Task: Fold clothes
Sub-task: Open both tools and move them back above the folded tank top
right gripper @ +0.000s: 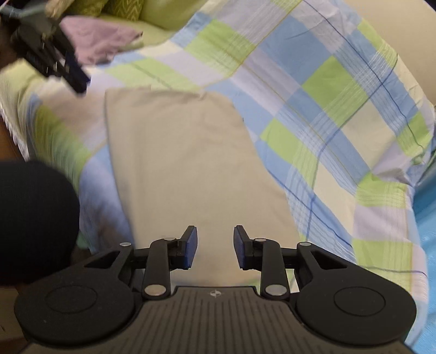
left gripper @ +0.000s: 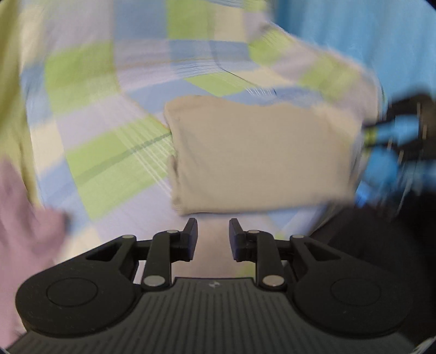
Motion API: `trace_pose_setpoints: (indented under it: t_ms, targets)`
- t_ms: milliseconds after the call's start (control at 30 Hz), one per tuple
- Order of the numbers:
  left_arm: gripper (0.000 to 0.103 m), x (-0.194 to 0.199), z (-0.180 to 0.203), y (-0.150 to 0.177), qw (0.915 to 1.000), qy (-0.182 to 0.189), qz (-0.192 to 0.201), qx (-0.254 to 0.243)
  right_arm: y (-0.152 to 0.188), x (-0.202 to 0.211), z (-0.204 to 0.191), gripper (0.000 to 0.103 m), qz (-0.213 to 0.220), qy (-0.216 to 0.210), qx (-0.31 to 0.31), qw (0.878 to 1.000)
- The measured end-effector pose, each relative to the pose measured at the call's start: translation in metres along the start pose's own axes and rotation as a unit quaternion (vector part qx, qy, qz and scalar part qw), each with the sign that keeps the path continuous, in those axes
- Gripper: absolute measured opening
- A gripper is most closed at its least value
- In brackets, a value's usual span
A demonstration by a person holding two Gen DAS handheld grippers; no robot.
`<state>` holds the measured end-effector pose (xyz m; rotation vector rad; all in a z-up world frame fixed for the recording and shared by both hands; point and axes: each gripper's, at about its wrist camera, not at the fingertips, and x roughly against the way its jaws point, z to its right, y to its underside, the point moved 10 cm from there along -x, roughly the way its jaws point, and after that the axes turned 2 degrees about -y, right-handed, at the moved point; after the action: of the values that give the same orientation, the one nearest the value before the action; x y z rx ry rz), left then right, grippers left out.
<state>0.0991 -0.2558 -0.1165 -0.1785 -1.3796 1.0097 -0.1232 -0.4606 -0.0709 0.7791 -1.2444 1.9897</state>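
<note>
A beige garment [left gripper: 259,155] lies folded into a flat rectangle on a checked bedsheet [left gripper: 90,81]. My left gripper [left gripper: 213,226] hovers just short of its near edge, open, with nothing between the fingers. The right wrist view shows the same beige garment [right gripper: 185,163] stretching away from my right gripper [right gripper: 215,234], which is open and empty above its near end. The other gripper [right gripper: 76,79] appears blurred at the upper left of that view, off the garment's far corner. In the left wrist view the right gripper [left gripper: 368,141] is a blur at the garment's right edge.
A lilac garment [right gripper: 100,40] lies crumpled at the far left of the bed, also seen as the lilac cloth [left gripper: 24,212] in the left wrist view. Green pillows [right gripper: 120,11] sit behind it. A dark rounded shape [right gripper: 32,223] fills the left. Blue floor [right gripper: 427,217] lies beyond the bed edge.
</note>
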Motion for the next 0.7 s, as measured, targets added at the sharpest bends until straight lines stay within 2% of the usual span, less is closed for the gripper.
trace_pose_setpoints:
  t_ms: [100, 233, 300, 367, 467, 533, 700]
  targets:
    - [0.021, -0.016, 0.0, 0.004, 0.993, 0.026, -0.002, 0.115, -0.025, -0.016, 0.007, 0.032, 0.002, -0.046, -0.006, 0.999]
    - [0.025, -0.034, -0.009, 0.006, 0.973, 0.039, -0.002, 0.227, -0.058, -0.043, 0.025, 0.035, -0.022, -0.114, -0.009, 0.993]
    - [0.026, -0.042, -0.013, 0.008, 0.966, 0.033, -0.003, 0.256, -0.073, -0.06, 0.044, 0.038, -0.045, -0.139, -0.013, 0.989]
    - [0.027, -0.043, -0.016, 0.007, 0.9585, 0.034, 0.007, 0.283, -0.091, -0.077, 0.062, 0.038, -0.06, -0.147, 0.008, 0.987]
    - [0.027, -0.044, -0.023, 0.003, 0.9413, 0.032, 0.019, 0.336, -0.123, -0.106, 0.08, 0.043, -0.064, -0.174, 0.043, 0.982]
    - [0.028, -0.048, -0.026, 0.001, 0.9339, 0.027, 0.024, 0.356, -0.14, -0.129, 0.087, 0.047, -0.072, -0.202, 0.055, 0.975]
    - [0.028, -0.051, -0.028, 0.001, 0.916, 0.016, 0.039, 0.399, -0.17, -0.187, 0.09, 0.047, -0.106, -0.256, 0.078, 0.958]
